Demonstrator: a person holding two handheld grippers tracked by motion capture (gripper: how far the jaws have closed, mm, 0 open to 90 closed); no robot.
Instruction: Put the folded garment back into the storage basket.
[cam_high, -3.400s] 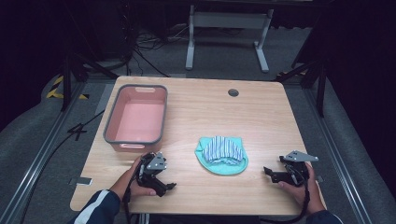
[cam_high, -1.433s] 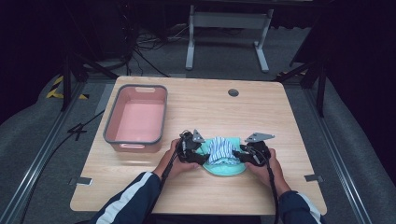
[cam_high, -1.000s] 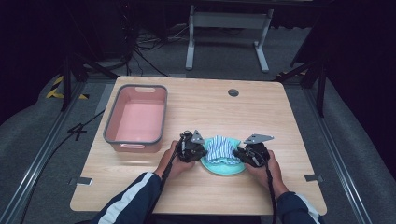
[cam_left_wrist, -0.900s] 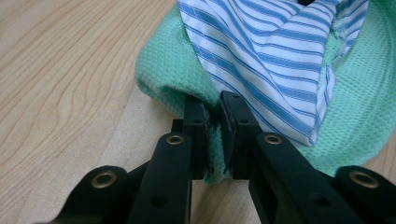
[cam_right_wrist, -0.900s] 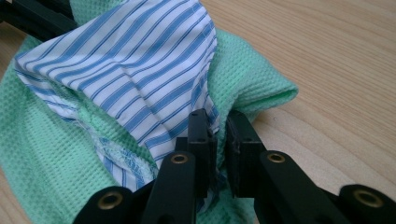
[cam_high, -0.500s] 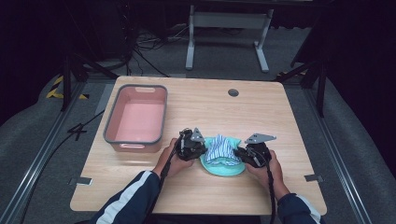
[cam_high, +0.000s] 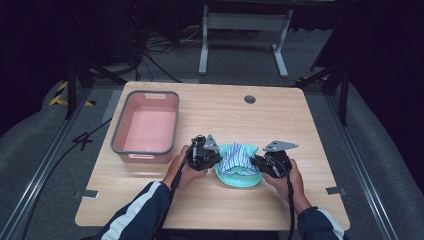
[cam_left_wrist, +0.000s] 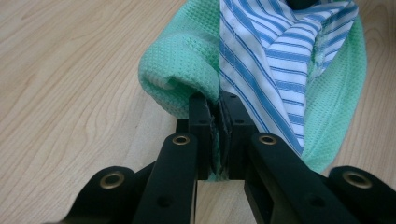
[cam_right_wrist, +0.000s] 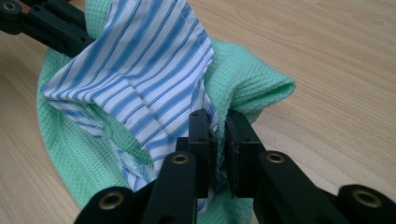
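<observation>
Pink bin (cam_high: 147, 128) on wooden table (cam_high: 280, 120)

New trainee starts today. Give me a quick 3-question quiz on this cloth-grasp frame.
1. True or false: the left gripper is shut on the cloth bundle.
2. What lies on top of the green waffle cloth? A) a red sock B) a blue-striped white cloth C) a sponge
3. Which side of the bundle is the pink tub on in the high view?

Key
1. True; the right gripper is shut on its other side too.
2. B, the striped cloth.
3. To its left, on the table, apart from the bundle.
</observation>
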